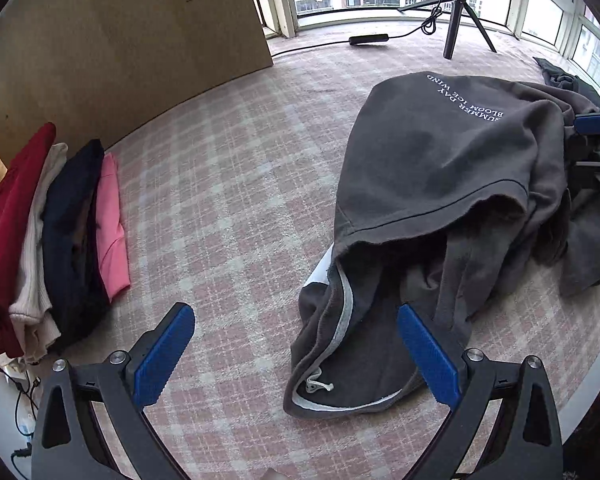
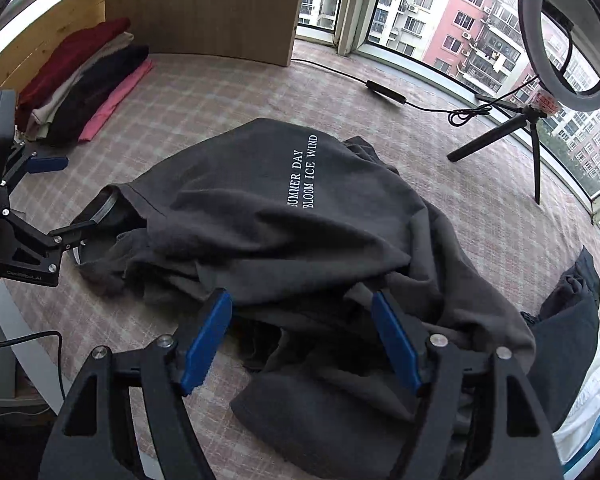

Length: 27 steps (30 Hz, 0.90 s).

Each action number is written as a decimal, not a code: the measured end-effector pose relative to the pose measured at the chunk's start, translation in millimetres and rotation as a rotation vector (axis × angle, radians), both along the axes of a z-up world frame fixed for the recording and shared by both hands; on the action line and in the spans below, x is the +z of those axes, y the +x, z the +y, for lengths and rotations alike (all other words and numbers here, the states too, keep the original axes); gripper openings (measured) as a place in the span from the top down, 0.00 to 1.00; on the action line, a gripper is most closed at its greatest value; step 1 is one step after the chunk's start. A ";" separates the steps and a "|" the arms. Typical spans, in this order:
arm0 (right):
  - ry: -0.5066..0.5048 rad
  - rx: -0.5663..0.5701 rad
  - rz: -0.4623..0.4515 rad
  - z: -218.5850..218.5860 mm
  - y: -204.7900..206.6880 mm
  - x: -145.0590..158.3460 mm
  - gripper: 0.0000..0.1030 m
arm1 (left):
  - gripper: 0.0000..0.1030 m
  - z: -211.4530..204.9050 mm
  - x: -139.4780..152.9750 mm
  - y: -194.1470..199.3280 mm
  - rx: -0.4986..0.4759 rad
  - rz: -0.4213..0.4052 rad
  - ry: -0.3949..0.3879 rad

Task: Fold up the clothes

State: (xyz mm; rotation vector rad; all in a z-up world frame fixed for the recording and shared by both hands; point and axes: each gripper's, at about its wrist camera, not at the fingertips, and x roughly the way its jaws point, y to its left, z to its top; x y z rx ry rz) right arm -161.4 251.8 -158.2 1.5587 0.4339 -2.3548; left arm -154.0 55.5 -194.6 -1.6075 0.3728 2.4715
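A dark grey T-shirt (image 1: 440, 160) with white lettering lies crumpled on the pink checked cloth (image 1: 220, 200); its neck end with a pale grey band points toward the left wrist camera. My left gripper (image 1: 296, 344) is open, its right pad over the shirt's neck end and its left pad over bare cloth. In the right wrist view the T-shirt (image 2: 260, 208) fills the middle. My right gripper (image 2: 302, 336) hangs open above its bunched near edge, with fabric between the pads but not pinched. The left gripper (image 2: 66, 200) shows open at the shirt's left end.
Several folded clothes (image 1: 52, 240), red, cream, navy and pink, are stacked at the left by a wooden board (image 1: 120, 40). A ring light on a tripod (image 2: 564, 36) and its cable (image 2: 384, 92) stand at the back. Another dark garment (image 2: 572, 312) lies at the right.
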 end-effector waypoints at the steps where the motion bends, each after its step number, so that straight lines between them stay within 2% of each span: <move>1: -0.017 0.006 -0.025 -3.2 -6.2 -6.3 0.31 | 0.13 -1.2 -1.7 -3.1 0.008 -0.016 0.021; 2: -0.035 0.012 -0.049 -6.4 -12.3 -12.6 0.48 | 0.48 -2.5 -3.4 -6.1 0.017 -0.033 0.043; 3: -0.052 0.017 -0.074 -9.6 -18.5 -18.8 0.99 | 0.70 -3.8 -5.1 -9.2 0.025 -0.049 0.064; 4: -0.089 0.018 -0.069 -7.9 -20.7 -11.3 0.96 | 0.95 -5.0 -6.8 -12.3 0.033 -0.065 0.085; 5: -0.139 0.015 -0.043 -2.7 -20.3 5.6 0.97 | 0.97 -6.3 -8.5 -15.3 0.042 -0.082 0.106; 7: -0.239 0.010 0.007 7.7 -19.5 39.3 0.97 | 0.97 -18.3 9.7 -16.6 0.070 -0.038 0.159; 10: -0.307 -0.007 0.134 30.3 -19.1 100.3 0.97 | 0.96 -36.0 46.7 -18.0 0.095 0.082 0.138; 13: -0.295 -0.049 0.214 48.9 -44.9 129.6 0.97 | 0.83 -48.3 72.5 -24.7 0.102 0.172 0.112; 14: -0.275 -0.071 0.226 53.2 -57.3 130.9 0.97 | 0.66 -49.1 76.4 -30.3 0.120 0.192 0.102; 15: -0.230 -0.097 0.215 55.9 -72.5 123.4 0.96 | 0.56 -47.0 76.9 -37.9 0.124 0.192 0.088; 16: -0.152 -0.122 0.184 55.3 -92.0 109.5 0.95 | 0.41 -43.7 76.0 -45.9 0.120 0.183 0.071; 17: -0.049 -0.163 0.149 56.5 -108.5 92.5 0.89 | 0.39 -40.4 75.1 -53.9 0.116 0.173 0.054; 18: 0.059 -0.215 0.116 60.3 -121.4 75.1 0.73 | 0.39 -36.4 75.7 -54.9 0.106 0.177 0.038; 19: 0.099 -0.247 0.101 63.5 -124.6 65.9 0.69 | 0.41 -31.9 77.2 -51.9 0.094 0.190 0.022; 21: 0.060 -0.263 0.105 66.5 -112.4 62.3 0.69 | 0.41 -23.0 80.1 -46.1 0.070 0.214 -0.011; 23: -0.063 -0.197 0.080 53.4 -85.4 63.1 0.67 | 0.41 -26.8 78.8 -34.3 0.072 0.214 0.004; 25: -0.206 -0.094 0.002 29.3 -57.3 56.4 0.56 | 0.40 -33.3 76.6 -21.3 0.080 0.208 0.031; 26: -0.250 -0.048 -0.028 14.8 -45.9 52.1 0.49 | 0.40 -36.6 75.5 -14.8 0.084 0.205 0.044; 27: -0.253 -0.011 -0.047 -2.1 -39.4 43.7 0.47 | 0.39 -39.8 74.4 -8.2 0.088 0.203 0.057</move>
